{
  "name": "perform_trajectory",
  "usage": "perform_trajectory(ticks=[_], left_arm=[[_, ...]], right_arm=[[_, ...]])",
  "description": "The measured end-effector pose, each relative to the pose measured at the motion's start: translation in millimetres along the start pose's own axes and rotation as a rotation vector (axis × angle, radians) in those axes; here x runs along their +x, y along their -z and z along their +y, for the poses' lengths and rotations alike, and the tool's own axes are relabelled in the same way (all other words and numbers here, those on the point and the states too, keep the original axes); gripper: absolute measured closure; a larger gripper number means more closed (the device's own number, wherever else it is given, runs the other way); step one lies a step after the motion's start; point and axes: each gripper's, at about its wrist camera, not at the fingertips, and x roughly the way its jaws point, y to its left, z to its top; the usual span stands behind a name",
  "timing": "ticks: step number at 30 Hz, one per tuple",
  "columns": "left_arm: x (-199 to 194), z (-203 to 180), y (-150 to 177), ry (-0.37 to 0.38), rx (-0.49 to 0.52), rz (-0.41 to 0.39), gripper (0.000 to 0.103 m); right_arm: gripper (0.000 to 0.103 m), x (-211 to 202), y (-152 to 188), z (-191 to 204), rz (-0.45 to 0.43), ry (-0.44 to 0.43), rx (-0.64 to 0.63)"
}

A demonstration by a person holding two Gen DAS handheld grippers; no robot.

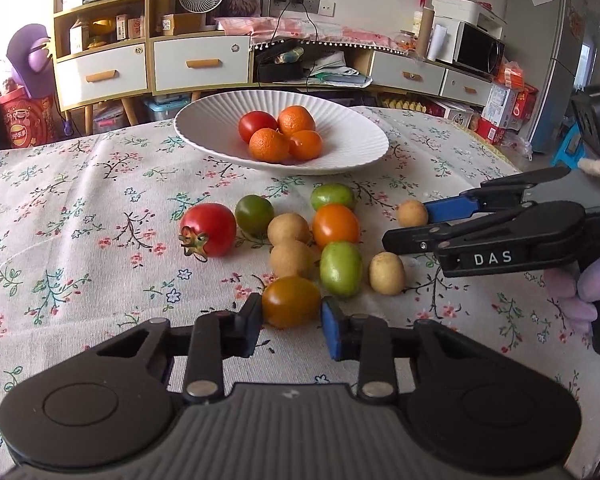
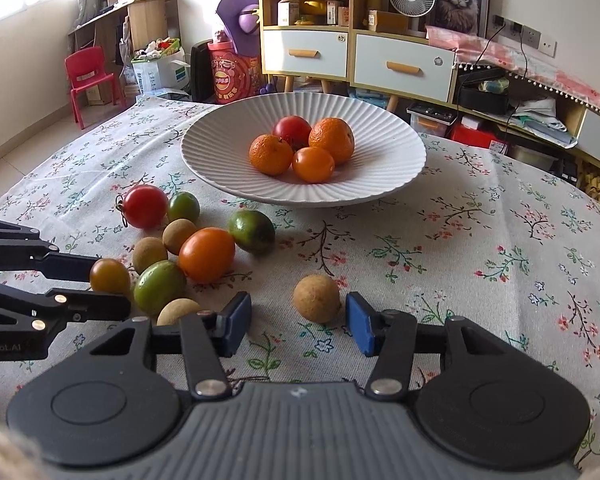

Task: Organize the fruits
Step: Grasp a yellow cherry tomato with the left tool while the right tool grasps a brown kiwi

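A white ribbed bowl (image 1: 340, 152) (image 2: 392, 160) holds a red tomato, two tangerines and an orange tomato. Loose fruit lies on the cloth in front of it: a red tomato (image 1: 209, 229), green and orange tomatoes, and tan longans. My left gripper (image 1: 291, 322) brackets a brownish-orange tomato (image 1: 291, 301) (image 2: 110, 276), both pads at its sides; whether it grips is unclear. My right gripper (image 2: 299, 322) (image 1: 410, 226) is open, its pads on either side of a lone longan (image 2: 317, 298) (image 1: 412, 213) with gaps.
The table has a floral cloth (image 1: 80, 208). An orange tomato (image 1: 336, 226), a green tomato (image 1: 341, 268) and longans (image 1: 387, 273) crowd between the two grippers. Cabinets and shelves stand behind the table.
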Motion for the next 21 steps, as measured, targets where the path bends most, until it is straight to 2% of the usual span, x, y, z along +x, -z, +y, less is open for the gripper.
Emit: perform_trajectory(ticks=[7,11,21], left_arm=[[0.7,1.3,-1.7,0.007,-0.015,0.013,0.077],[0.7,0.6,-2.4,0.004,-0.017,0.02,0.077],[-3.1,0.8,-6.9,0.005,-0.028,0.019,0.078]], right_arm=[[0.07,-0.7,-2.3,-0.1,-0.003,0.001,0.004],[0.08,-0.7,-3.0,-1.3,-0.003,0.012,0.006],[0.08,-4.4,-5.9,0.2,-0.011,0.001,0.001]])
